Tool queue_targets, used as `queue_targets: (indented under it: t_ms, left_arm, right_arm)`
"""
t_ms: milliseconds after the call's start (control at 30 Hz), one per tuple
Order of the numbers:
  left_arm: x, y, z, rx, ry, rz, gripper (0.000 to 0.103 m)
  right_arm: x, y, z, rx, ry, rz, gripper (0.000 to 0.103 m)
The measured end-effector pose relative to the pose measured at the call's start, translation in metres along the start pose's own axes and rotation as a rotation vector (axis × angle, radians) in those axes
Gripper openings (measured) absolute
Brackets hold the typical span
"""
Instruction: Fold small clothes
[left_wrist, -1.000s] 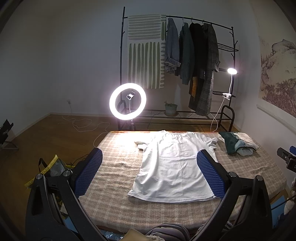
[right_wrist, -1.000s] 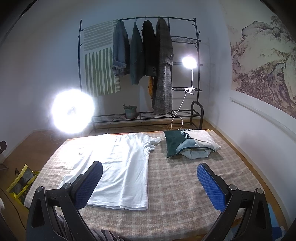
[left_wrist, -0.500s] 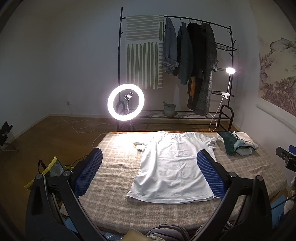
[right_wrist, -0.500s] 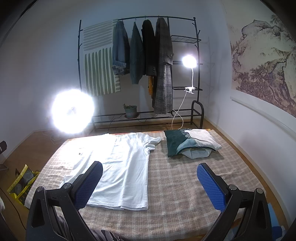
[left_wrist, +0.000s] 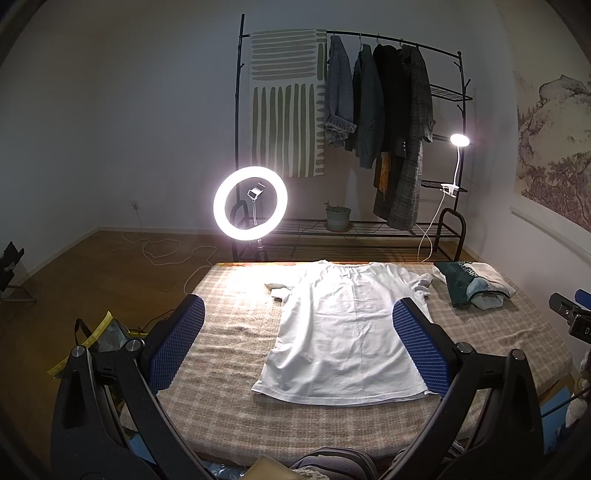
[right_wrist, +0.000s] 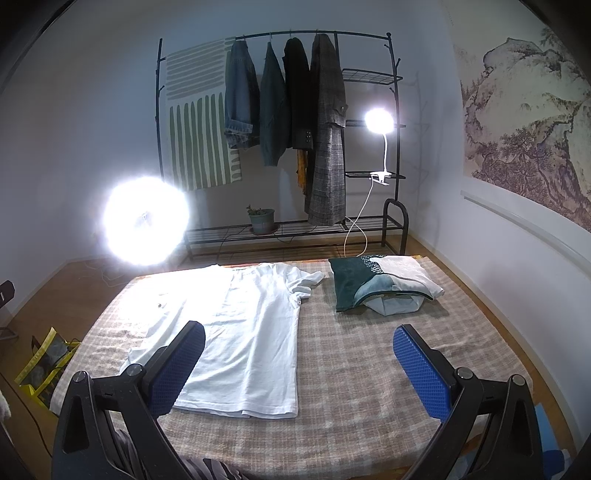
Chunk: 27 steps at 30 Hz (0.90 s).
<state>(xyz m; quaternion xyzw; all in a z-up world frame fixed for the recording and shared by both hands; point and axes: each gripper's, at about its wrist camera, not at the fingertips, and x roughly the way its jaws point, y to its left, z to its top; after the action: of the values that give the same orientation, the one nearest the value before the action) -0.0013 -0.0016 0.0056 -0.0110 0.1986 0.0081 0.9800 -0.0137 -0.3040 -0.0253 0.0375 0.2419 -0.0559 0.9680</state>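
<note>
A white T-shirt (left_wrist: 347, 328) is laid flat, fully spread, on the checked bedspread (left_wrist: 236, 332), with its collar directed toward the far edge and its hem toward the cameras. The left gripper (left_wrist: 295, 343) is held above the near edge of the bed with its blue-padded fingers (left_wrist: 177, 343) spread wide; nothing is held between them. The right gripper (right_wrist: 299, 369) is likewise held wide apart and empty, with the shirt's right side framed at its left pad. A stack of folded clothes (right_wrist: 380, 284) is located on the bedspread just beyond the shirt's right sleeve. A lit ring light (left_wrist: 250, 203) and a clothes rack (left_wrist: 354, 122) are positioned behind the bed.
</note>
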Motion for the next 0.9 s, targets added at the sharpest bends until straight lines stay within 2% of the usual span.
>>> queue_targets:
  t_ms: [400,700,900]
  left_arm:
    - [0.008,-0.001,0.0,-0.001,0.017,0.009,0.103]
    - [0.047,0.01,-0.009,0.006,0.045,0.033,0.103]
    - [0.085,0.035,-0.019,-0.008,0.078,0.027,0.103]
  right_arm:
    - [0.008,0.006,-0.001,-0.012,0.003,-0.006,0.103]
    - [0.031,0.013,0.009,-0.034,0.006,-0.017,0.103]
    - [0.057,0.024,0.02,-0.064,-0.005,0.0,0.103]
